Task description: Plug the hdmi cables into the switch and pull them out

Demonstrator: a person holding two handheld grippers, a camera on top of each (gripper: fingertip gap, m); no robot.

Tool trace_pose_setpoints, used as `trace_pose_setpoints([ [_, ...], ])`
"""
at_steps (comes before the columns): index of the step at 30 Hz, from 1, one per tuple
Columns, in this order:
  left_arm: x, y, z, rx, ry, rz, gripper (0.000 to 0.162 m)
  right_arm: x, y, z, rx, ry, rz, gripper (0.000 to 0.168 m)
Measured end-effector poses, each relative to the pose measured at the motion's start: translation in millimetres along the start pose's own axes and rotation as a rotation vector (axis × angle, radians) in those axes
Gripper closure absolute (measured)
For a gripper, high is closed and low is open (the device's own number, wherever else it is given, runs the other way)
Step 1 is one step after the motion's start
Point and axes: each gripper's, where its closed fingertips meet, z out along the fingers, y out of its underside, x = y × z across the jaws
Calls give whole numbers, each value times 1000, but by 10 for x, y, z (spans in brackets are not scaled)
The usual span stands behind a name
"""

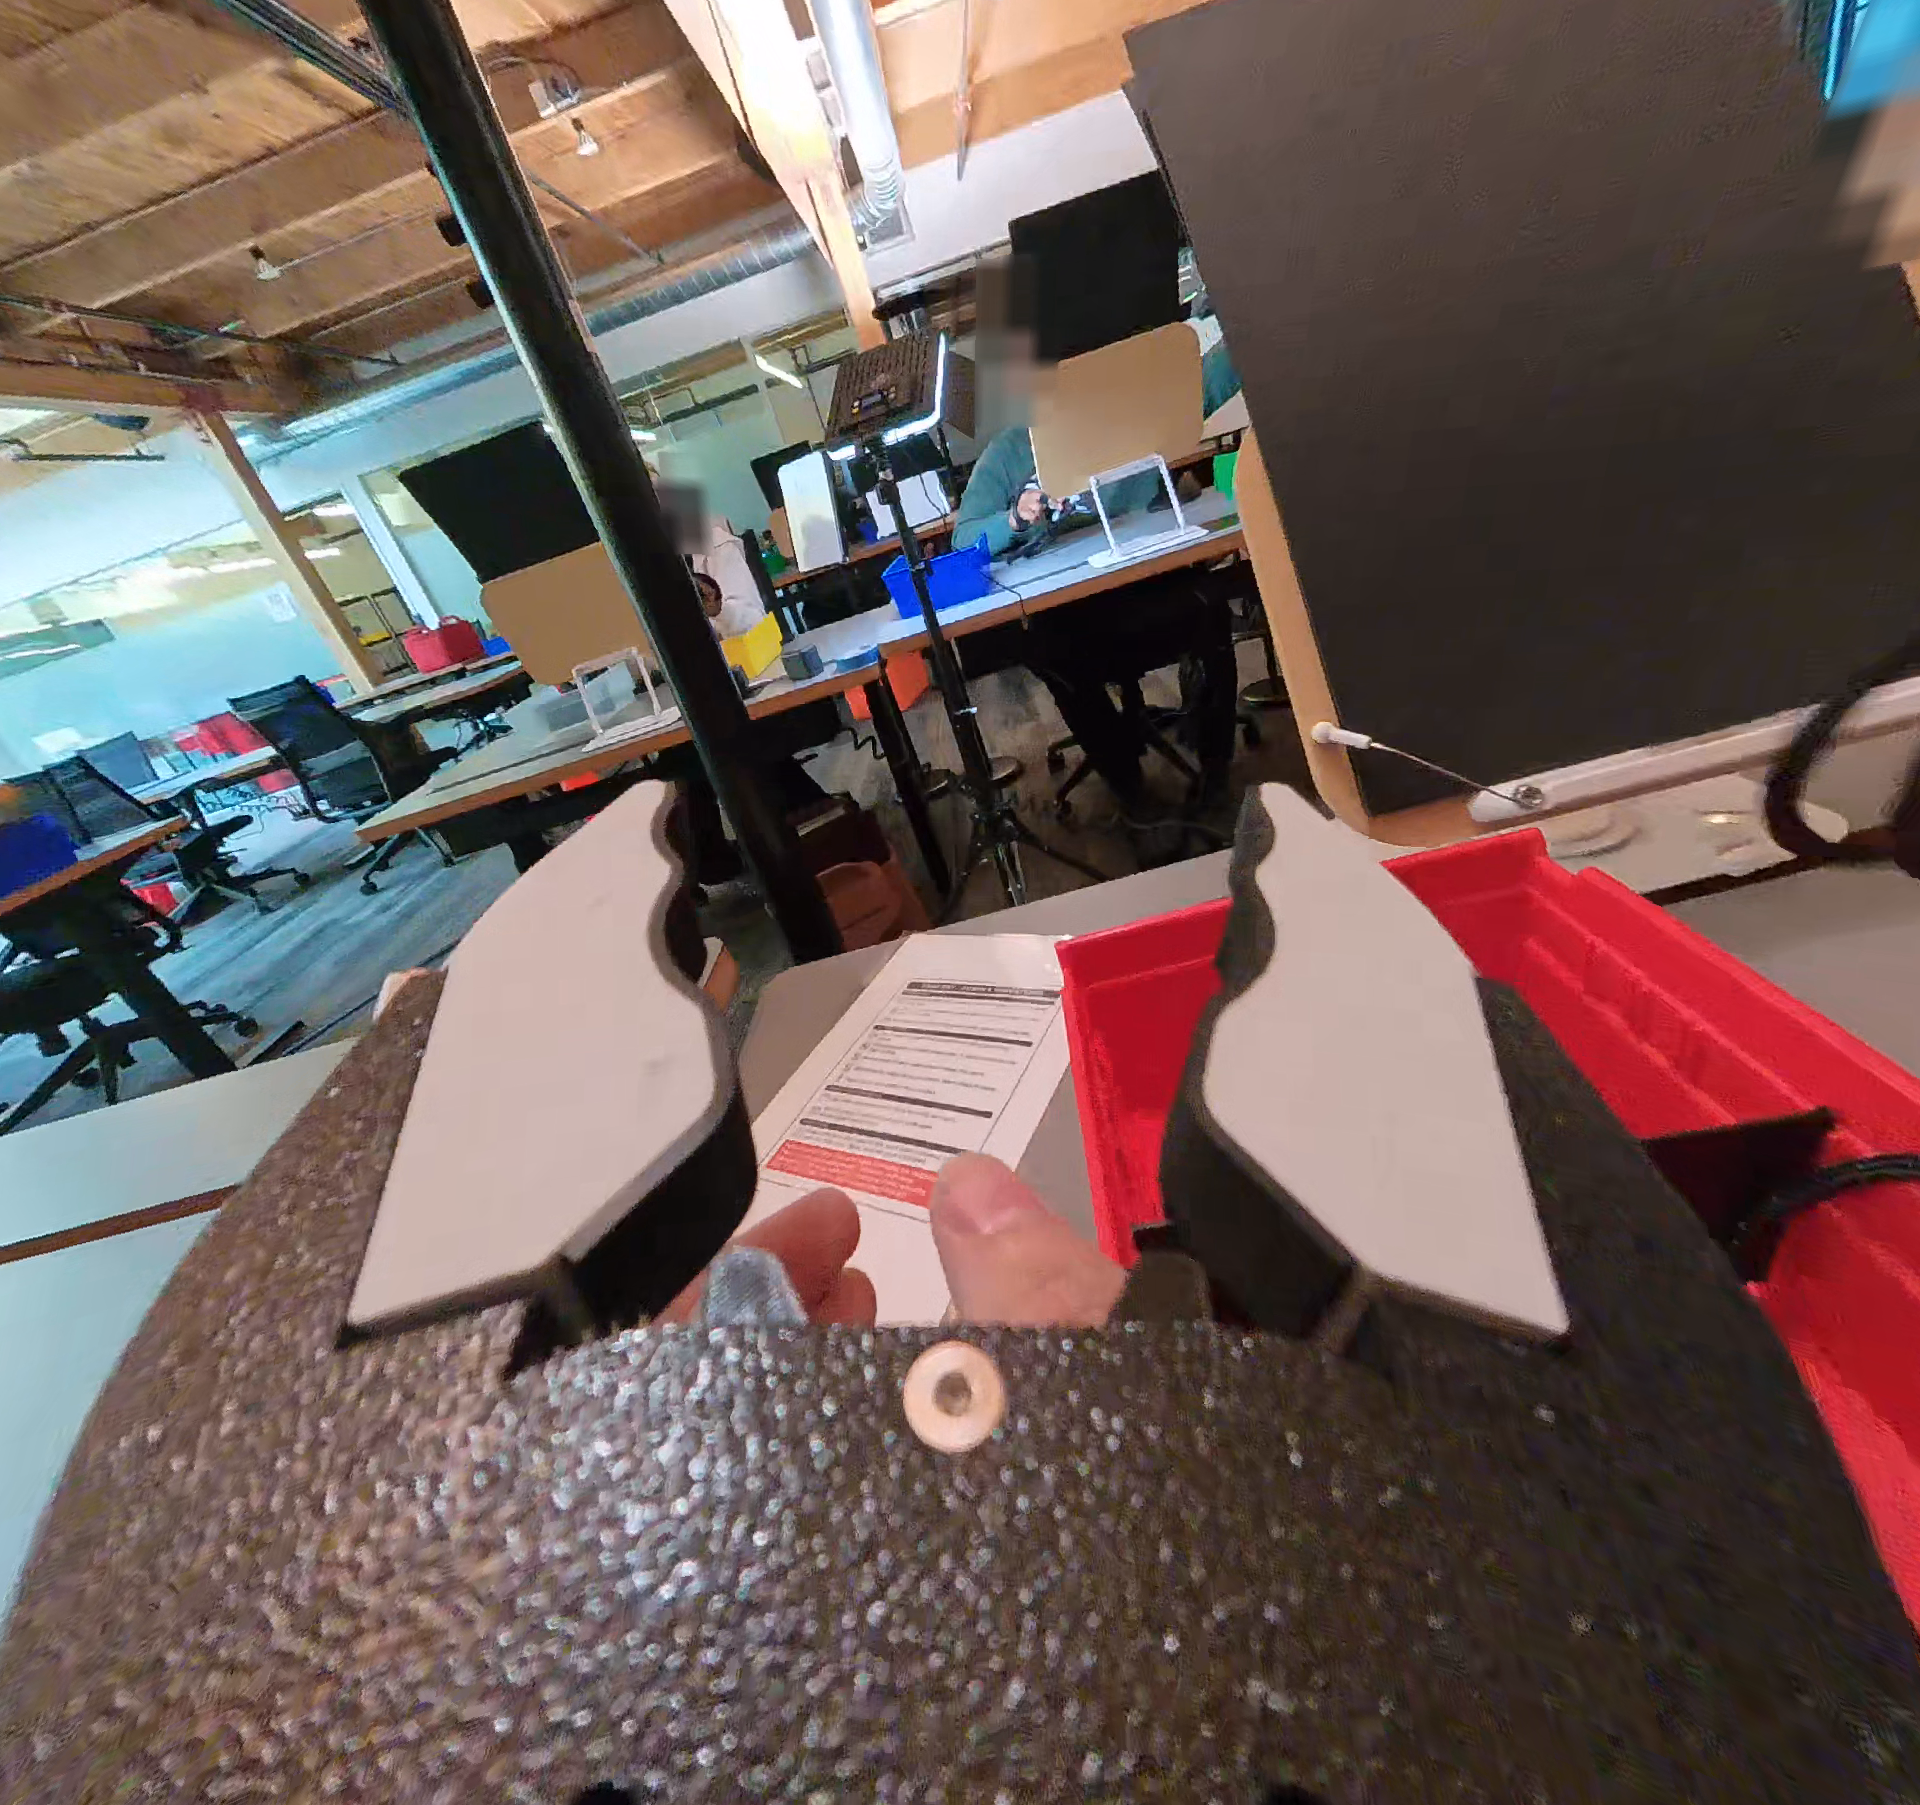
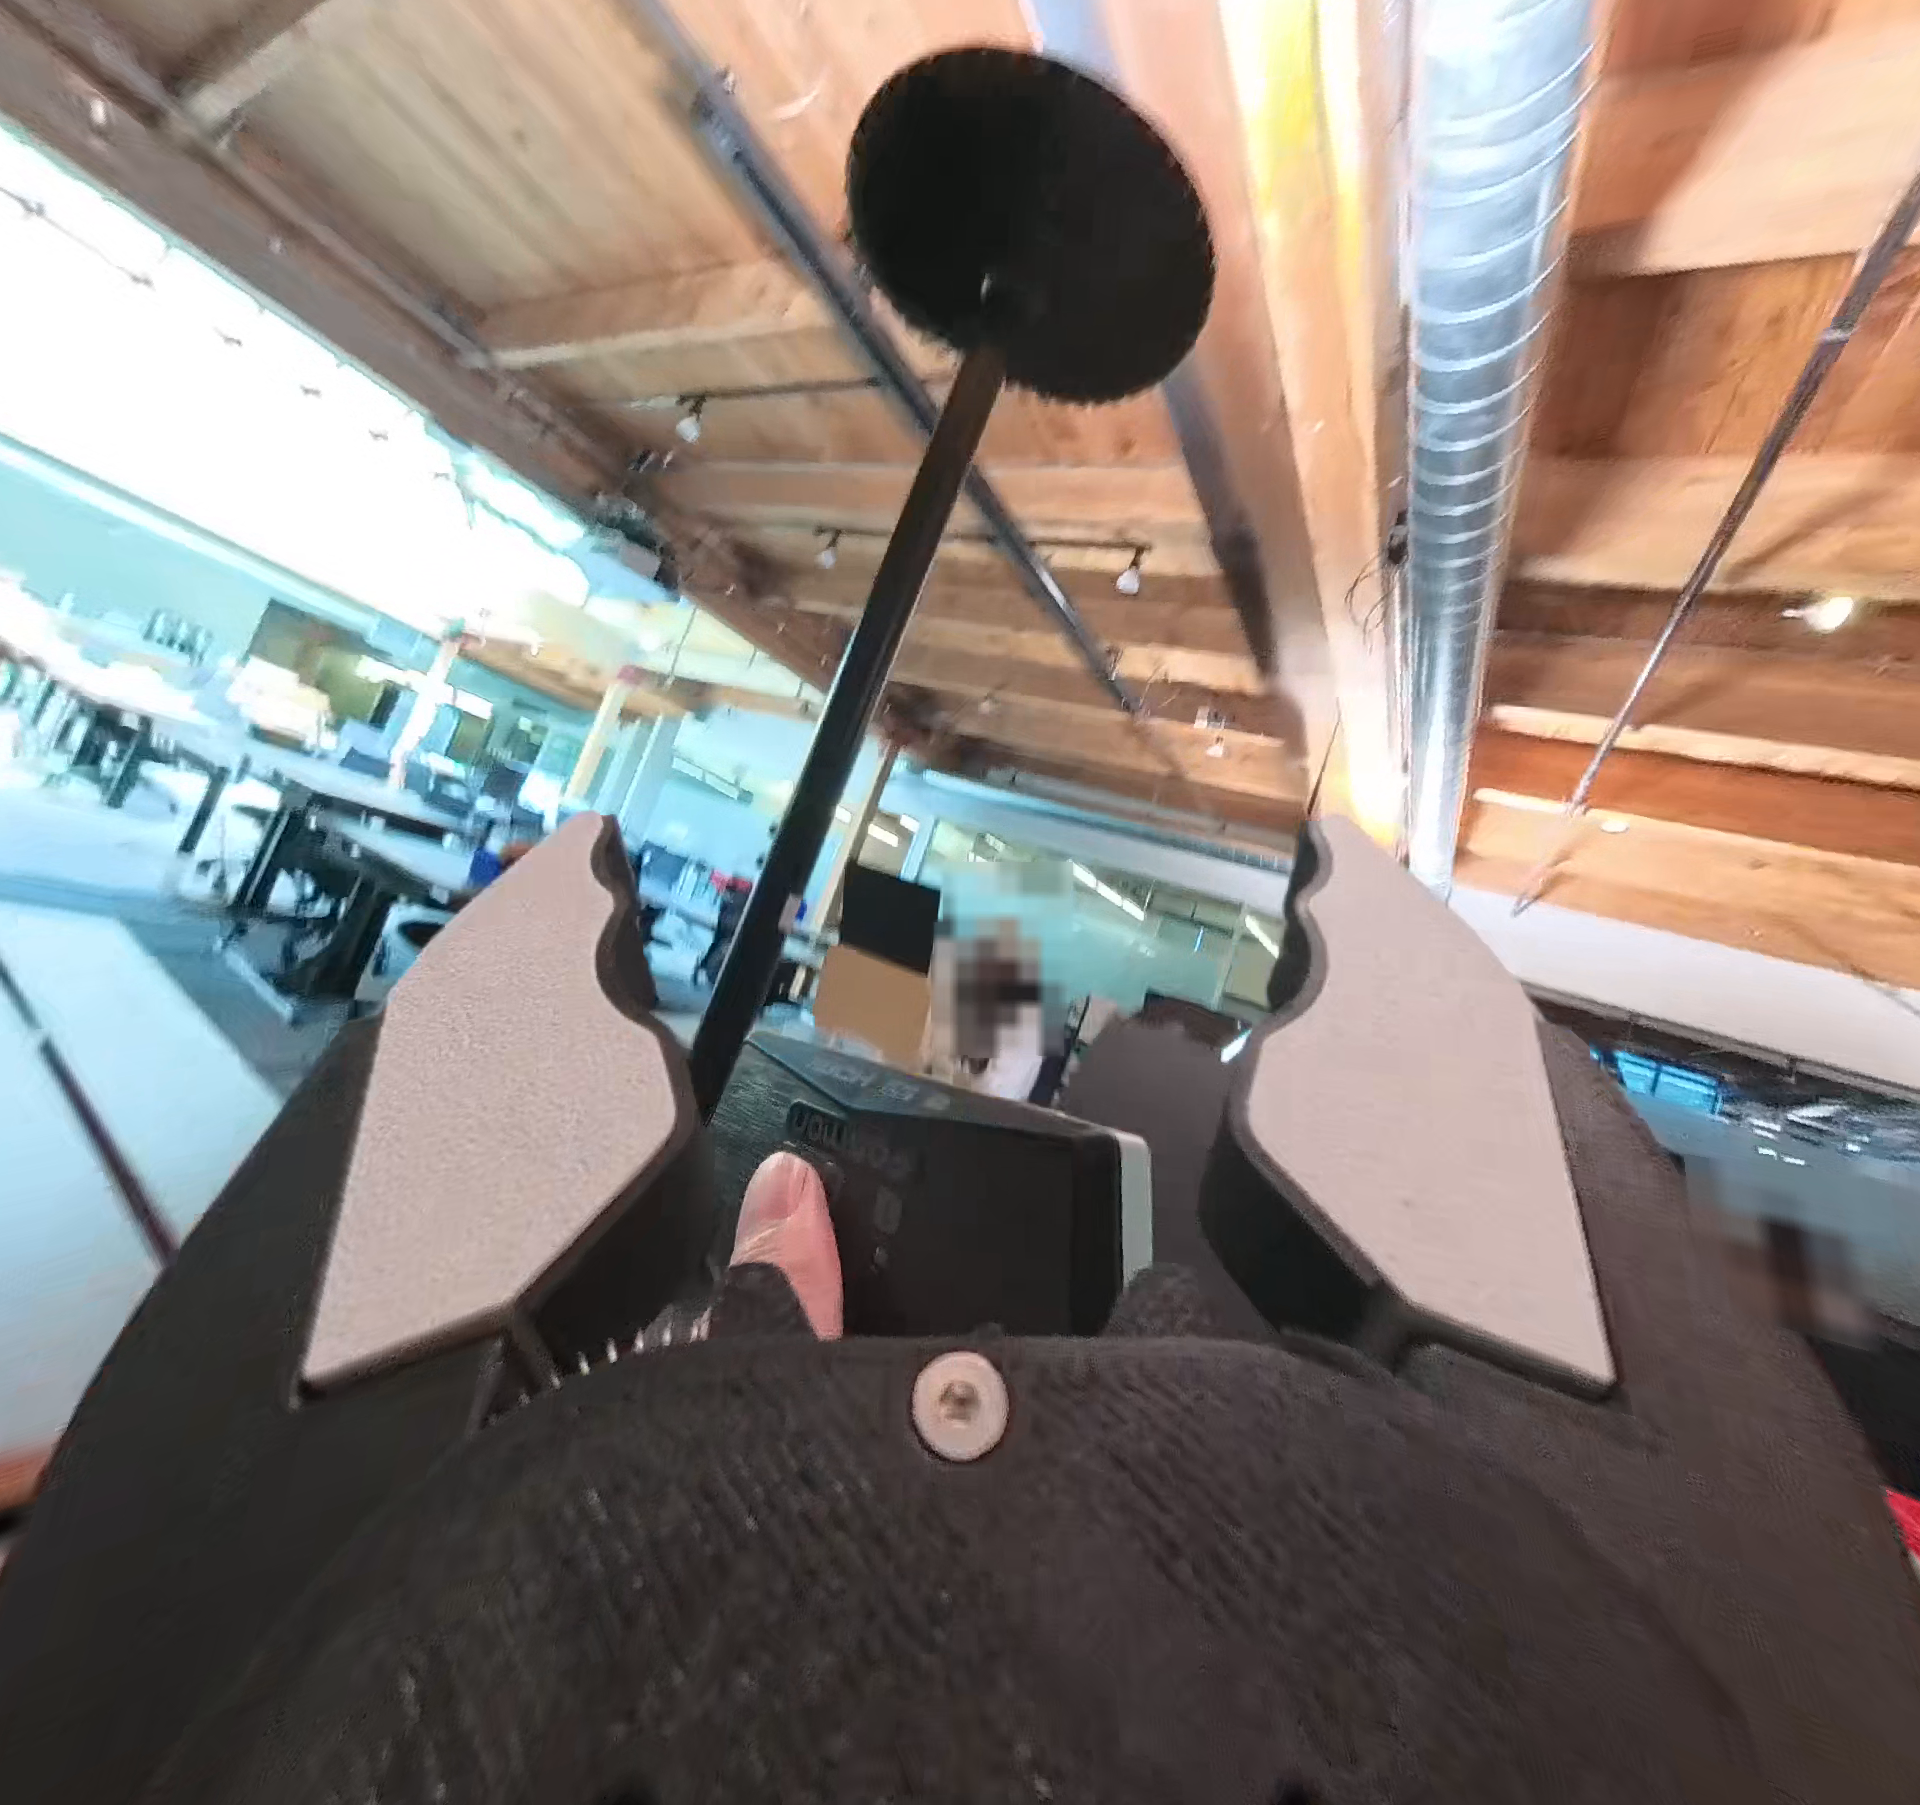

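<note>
In the left wrist view the left gripper stands with jaws wide and empty; bare fingers show low between them, over a printed sheet on the table. A red bin lies at right, a black pole rising beyond. In the right wrist view the right gripper tilts toward the ceiling, jaws wide and empty; a thumb rests on a black box, possibly the switch, low at centre. No cable can be made out.
</note>
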Motion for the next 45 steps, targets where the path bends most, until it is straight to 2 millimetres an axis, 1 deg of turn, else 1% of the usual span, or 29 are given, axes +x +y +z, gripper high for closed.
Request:
trace_pose_setpoints([
  [1, -47, 44, -41, -10, 4, 2, 65, 22, -68, 143, 28, 21, 8, 50],
  [2, -80, 90, -98, -21, 12, 12, 65, 52, -87, 270, 41, 56, 9, 50],
  [4, -75, 118, -253, -6, 52, 27, 67, 65, -23, 458, 58, 108, 64, 50],
  [5, -29, 117, -343, 12, 89, 24, 67, 26, 60, 524, 58, 115, 86, 51],
  [7, 53, 144, -529, 34, 142, -1, 67, -54, 361, 596, 19, 153, 107, 53],
  [9, 103, 210, -700, 34, 164, -45, 68, -187, 701, 601, 18, 153, 193, 54],
  [11, 226, 270, -867, 44, 224, -97, 69, -319, 1166, 565, -60, 172, 174, 52],
  [12, 341, 294, -963, 52, 284, -122, 71, -411, 1380, 535, -89, 160, 145, 51],
  [14, 625, 367, -1189, 49, 450, -151, 74, -585, 1726, 453, -122, 127, 55, 47],
  [16, 865, 479, -1419, 22, 587, -158, 74, -813, 2094, 391, -203, 40, -71, 46],
  [18, 1010, 591, -1580, 1, 650, -158, 74, -1159, 2474, 306, -307, -150, -270, 45],
  [20, 1102, 681, -1644, -7, 657, -193, 78, -1503, 2824, 142, -399, -358, -409, 47],
  [21, 1159, 725, -1654, -15, 665, -216, 79, -1648, 2956, 50, -431, -445, -450, 48],
  [23, 1264, 827, -1609, -43, 658, -234, 81, -1893, 3115, -133, -478, -602, -504, 51],
  [25, 1293, 936, -1466, -61, 573, -209, 86, -1995, 3240, -261, -555, -678, -552, 57],
  [26, 1300, 1001, -1389, -69, 532, -189, 89, -2060, 3328, -367, -622, -749, -550, 62],
  [28, 1299, 1152, -1239, -110, 470, -171, 90, -2190, 3469, -672, -777, -911, -482, 55],
  [29, 1295, 1192, -1184, -132, 456, -183, 90, -2196, 3503, -785, -832, -947, -458, 55],
  [31, 1318, 1186, -1127, -138, 465, -215, 92, -2127, 3500, -867, -852, -928, -426, 58],
  [32, 1313, 1176, -1098, -139, 457, -224, 92, -2100, 3457, -917, -849, -936, -394, 60],
  [33, 1278, 1186, -1065, -151, 426, -227, 92, -2079, 3380, -969, -837, -947, -343, 63],
  [35, 1201, 1229, -1009, -204, 361, -237, 84, -2032, 3149, -1088, -799, -976, -200, 65],
  [37, 1081, 1194, -980, -230, 294, -261, 82, -1885, 2877, -1172, -745, -944, -73, 65],
  [39, 913, 1009, -949, -203, 229, -292, 78, -1686, 2614, -1285, -676, -894, 7, 64],
  [41, 762, 777, -886, -192, 207, -368, 63, -1545, 2399, -1508, -637, -906, 43, 63],
  [42, 678, 654, -836, -186, 200, -422, 59, -1503, 2315, -1649, -633, -931, 50, 62],
  [43, 572, 533, -773, -171, 181, -455, 58, -1465, 2242, -1786, -630, -950, 44, 61],
  [44, 462, 418, -706, -160, 158, -448, 58, -1425, 2180, -1901, -623, -954, 30, 61],
  [45, 389, 376, -616, -183, 135, -412, 57, -1390, 2129, -2001, -618, -952, 16, 61],
])
